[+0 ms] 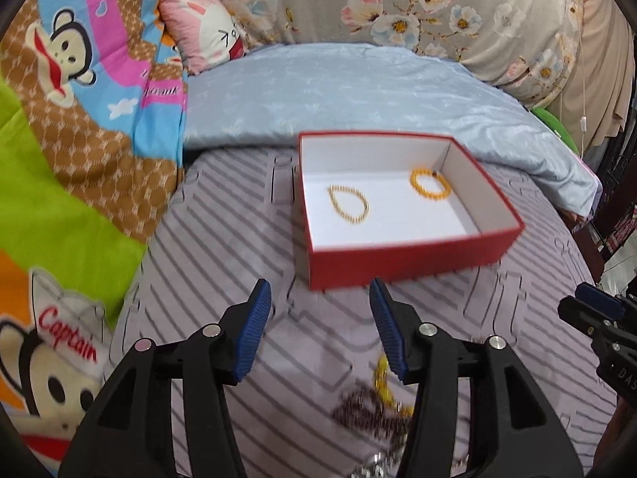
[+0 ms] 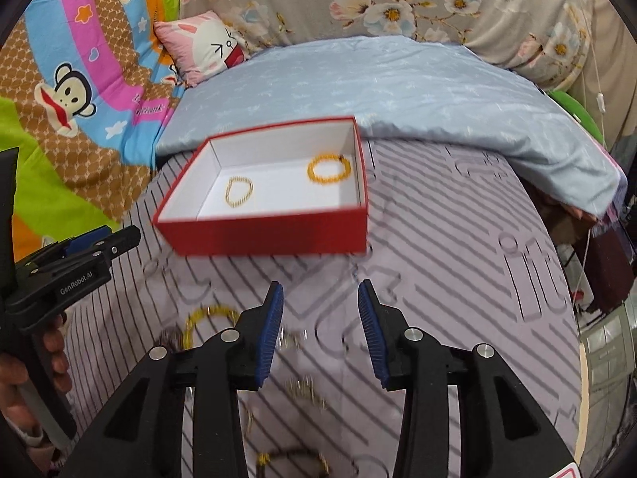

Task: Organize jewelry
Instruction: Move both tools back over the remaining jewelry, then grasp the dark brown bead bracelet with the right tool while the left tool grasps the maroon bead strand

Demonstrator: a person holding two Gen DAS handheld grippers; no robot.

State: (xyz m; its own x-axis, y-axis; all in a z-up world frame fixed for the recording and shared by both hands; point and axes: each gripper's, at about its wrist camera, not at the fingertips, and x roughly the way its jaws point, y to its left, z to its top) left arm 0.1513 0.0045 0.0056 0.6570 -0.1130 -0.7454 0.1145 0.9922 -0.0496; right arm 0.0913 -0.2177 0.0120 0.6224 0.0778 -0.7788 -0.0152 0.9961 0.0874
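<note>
Red box (image 1: 398, 263) sits on striped bed sheet (image 1: 223, 247), w/ pale bead bracelet (image 1: 349, 204) and orange bracelet (image 1: 430, 183) inside, apart. Left tongs (image 1: 320, 328) and right tongs (image 2: 320, 332) both released, nothing held, near side of box. Loose jewelry (image 2: 207, 318) blurred on sheet by the tongs.

Both views are evenly and fairly brightly lit with only soft shadows, strongly bowed by the fisheye with black corners, and smeared by motion blur toward the lower centre, where the loose jewelry (image 1: 378, 402) on the striped sheet (image 2: 458, 279) and the near wall of the red box (image 1: 410, 263) lose their edges.
</note>
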